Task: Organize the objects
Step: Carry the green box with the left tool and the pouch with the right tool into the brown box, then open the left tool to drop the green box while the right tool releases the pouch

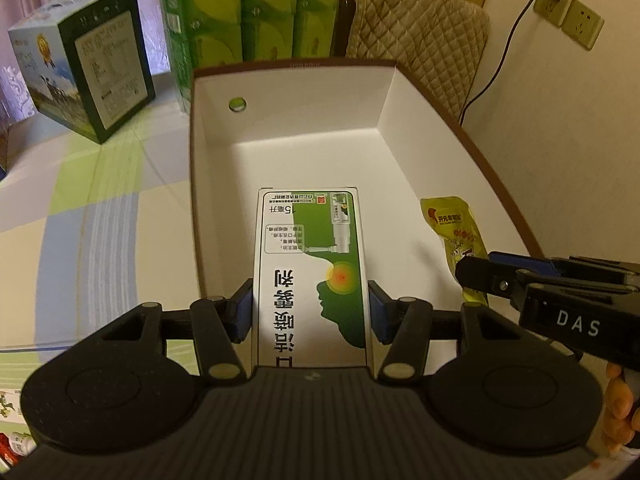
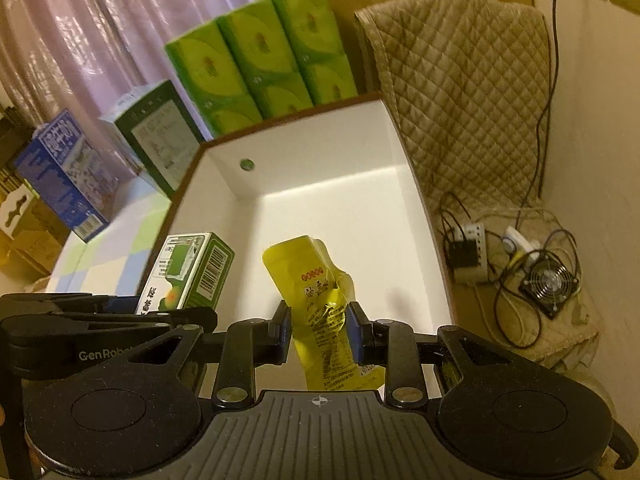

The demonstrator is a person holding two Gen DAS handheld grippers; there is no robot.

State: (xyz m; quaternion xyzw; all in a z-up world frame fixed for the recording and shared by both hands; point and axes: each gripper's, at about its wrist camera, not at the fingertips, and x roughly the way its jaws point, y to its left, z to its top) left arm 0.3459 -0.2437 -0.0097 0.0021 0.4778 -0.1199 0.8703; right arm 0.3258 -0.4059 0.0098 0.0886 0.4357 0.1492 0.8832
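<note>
Left wrist view: the white box (image 1: 288,120) appears empty; nothing is deposited yet. The left gripper (image 1: 310,306) clamps the green spray carton (image 1: 312,276) above the box interior.

Right wrist view: the right gripper (image 2: 318,326) pinches the yellow pouch (image 2: 316,300), likewise over the box, seemingly unreleased.

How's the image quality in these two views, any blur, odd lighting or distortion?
Left wrist view: fisheye bows the white box's rim; the medicine carton between the left gripper pads is sharp; light is dim and yellowish. Right wrist view: same warm cast, the yellow pouch in the right gripper slightly soft, curtains glossy.
</note>
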